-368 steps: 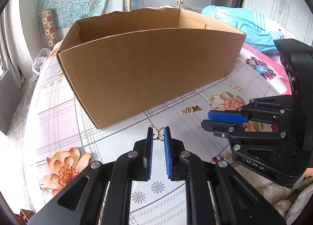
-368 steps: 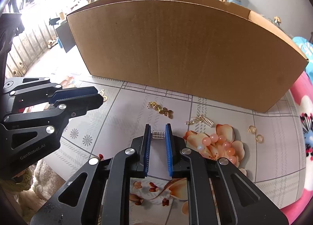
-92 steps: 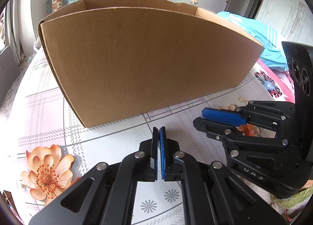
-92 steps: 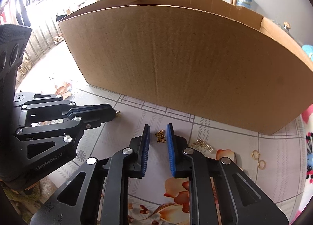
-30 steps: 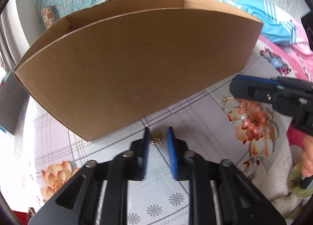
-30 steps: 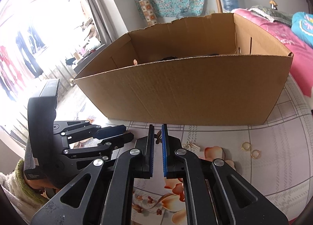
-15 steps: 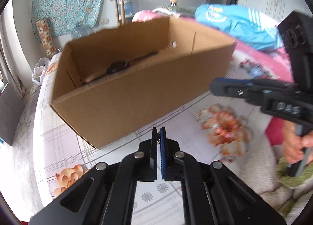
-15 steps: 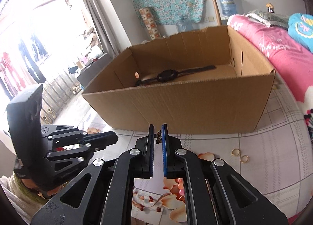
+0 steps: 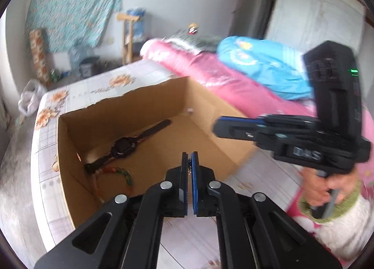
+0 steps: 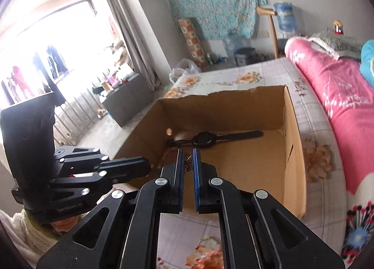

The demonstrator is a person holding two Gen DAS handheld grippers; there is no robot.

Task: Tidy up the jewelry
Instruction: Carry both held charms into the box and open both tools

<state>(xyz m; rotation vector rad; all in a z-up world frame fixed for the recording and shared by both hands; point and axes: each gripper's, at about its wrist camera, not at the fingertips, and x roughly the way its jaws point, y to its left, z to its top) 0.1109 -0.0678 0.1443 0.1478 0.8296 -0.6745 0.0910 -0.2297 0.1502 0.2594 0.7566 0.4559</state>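
Right gripper (image 10: 187, 164) pinches a small gold butterfly charm (image 10: 188, 163) above the near edge of the open cardboard box (image 10: 292, 152). Black watch (image 10: 205, 139) lies inside the box. Left gripper (image 10: 140, 164) at left, jaws together.

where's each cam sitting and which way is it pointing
Left wrist view: on the left tool, looking down into the cardboard box; the right tool and hand show at right.
Right wrist view: on the right tool, aimed down over the box's near wall; the left tool shows at left.
Both share: the box, the black watch inside, the teal wall cloth.
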